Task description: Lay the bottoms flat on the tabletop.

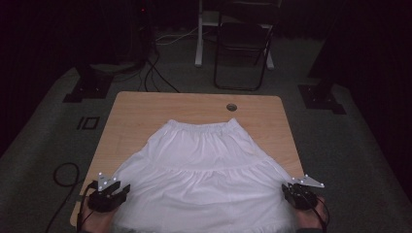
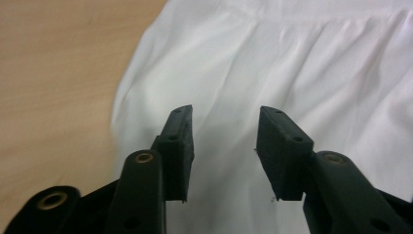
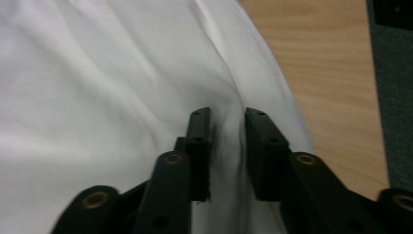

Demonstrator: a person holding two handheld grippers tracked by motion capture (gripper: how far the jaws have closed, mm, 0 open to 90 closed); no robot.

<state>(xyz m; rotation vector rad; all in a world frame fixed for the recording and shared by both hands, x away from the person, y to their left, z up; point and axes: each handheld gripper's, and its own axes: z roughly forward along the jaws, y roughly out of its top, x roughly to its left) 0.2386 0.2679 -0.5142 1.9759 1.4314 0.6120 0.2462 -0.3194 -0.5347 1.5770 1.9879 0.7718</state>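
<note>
Skirt spread flat, both grippers at its lower corners

Skirt, white and tiered, lies flat on the wooden surface, filling the middle and lower part of the high view, with its elastic waistband toward the top of the frame and its wide hem at the bottom edge. The left gripper sits at the lower left of the frame, over the hem's left corner; in the left gripper view its jaws stand well spread above the cloth, with nothing between them. The right gripper sits at the lower right, at the hem's right corner; in the right gripper view its jaws are narrowed around a raised ridge of fabric, though a slim gap remains, so it is not yet a firm pinch.

The step in hand looks like taking both hem corners for a fold. To do it well, the left gripper should drop lower and gather the cloth near the edge, catching both layers. The right should finish closing on its ridge. Both should then lift evenly so the hem stays straight.
</note>
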